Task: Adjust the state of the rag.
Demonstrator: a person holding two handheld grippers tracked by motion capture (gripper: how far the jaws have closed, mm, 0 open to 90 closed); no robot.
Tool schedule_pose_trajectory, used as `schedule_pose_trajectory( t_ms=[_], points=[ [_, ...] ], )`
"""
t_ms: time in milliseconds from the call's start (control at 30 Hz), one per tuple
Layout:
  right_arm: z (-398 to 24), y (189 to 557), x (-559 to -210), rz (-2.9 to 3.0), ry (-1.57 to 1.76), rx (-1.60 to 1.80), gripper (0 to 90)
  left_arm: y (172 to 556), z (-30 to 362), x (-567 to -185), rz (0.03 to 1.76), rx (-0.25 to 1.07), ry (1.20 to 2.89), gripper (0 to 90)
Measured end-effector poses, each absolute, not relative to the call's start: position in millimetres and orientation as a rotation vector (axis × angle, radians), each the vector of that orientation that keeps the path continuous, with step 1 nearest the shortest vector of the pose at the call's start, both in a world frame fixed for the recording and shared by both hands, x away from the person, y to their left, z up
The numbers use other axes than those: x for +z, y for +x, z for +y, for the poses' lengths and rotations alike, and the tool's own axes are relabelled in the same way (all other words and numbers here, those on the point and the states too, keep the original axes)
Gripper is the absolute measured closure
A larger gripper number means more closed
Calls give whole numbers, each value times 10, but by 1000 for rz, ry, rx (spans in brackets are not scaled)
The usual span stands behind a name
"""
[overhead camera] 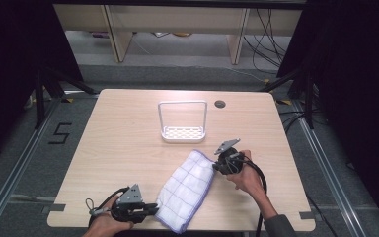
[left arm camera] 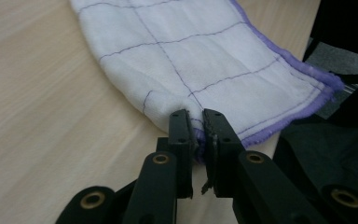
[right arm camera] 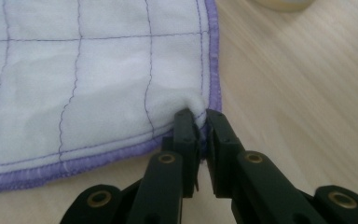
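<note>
While both grippers clamp the same cloth, the scene reads like this, one view after another.

High view, cloth: a white cloth [overhead camera: 186, 190] with thin purple grid lines and a purple hem lies folded on the light wooden table [overhead camera: 123, 143], running from near the front edge up toward the middle right.
High view, left gripper: the left gripper [overhead camera: 154, 208] sits at the front edge, held in a hand [overhead camera: 106, 224], its tips touching the near left side of the cloth.
High view, right gripper: the right gripper [overhead camera: 215, 166], held in the other hand [overhead camera: 246, 177], meets the far right corner of the cloth.
High view, rack: a white rack [overhead camera: 183, 132] with a tall hoop handle stands behind the cloth, apart from it, near a round cable hole [overhead camera: 220, 104] in the table.
Left gripper view, jaws: nearly closed, pinching a fold of cloth [left arm camera: 200, 56] at its purple hem.
Left gripper view, cloth: it spreads away from the jaws across the wood, one hemmed edge toward the table's rim.
Right gripper view, jaws: closed onto the hemmed corner of the cloth [right arm camera: 98, 79], which puckers up between them.
Right gripper view, cloth: it lies flat on the table to the left of the jaws.
</note>
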State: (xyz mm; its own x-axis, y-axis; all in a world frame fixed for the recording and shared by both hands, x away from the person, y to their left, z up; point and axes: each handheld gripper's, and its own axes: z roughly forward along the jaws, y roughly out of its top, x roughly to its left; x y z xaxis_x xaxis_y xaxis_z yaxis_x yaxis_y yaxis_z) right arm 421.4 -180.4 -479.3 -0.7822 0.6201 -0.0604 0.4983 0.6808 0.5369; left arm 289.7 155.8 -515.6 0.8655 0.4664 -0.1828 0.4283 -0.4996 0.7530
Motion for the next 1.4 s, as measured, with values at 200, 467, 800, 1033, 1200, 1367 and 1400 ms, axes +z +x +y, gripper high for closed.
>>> schedule_pose_trajectory(
  t_ms=[200,467,800,1033,1200,1367,1400],
  points=[
    [-1634,4411,-4801,2683,852,721,839,2780,1435,-5146,614,16,2150,810],
    [-1447,4559,-4819,2688,823,715,832,2749,1348,-5151,576,-4,2151,808],
    [-1658,4555,-4725,2572,1033,845,591,2865,1486,-5036,653,-51,2045,552],
    [-1875,4420,-4563,2456,1208,995,426,3272,1653,-4866,721,77,1979,530],
    [-1894,4347,-4520,2399,1229,1112,380,3592,1644,-4834,785,119,1971,485],
    [-1864,4310,-4536,2405,1259,1073,345,3875,1575,-4906,857,168,1981,445],
    [-1863,4314,-4548,2420,1254,1053,348,3927,1553,-4922,860,173,1993,444]
  ],
)
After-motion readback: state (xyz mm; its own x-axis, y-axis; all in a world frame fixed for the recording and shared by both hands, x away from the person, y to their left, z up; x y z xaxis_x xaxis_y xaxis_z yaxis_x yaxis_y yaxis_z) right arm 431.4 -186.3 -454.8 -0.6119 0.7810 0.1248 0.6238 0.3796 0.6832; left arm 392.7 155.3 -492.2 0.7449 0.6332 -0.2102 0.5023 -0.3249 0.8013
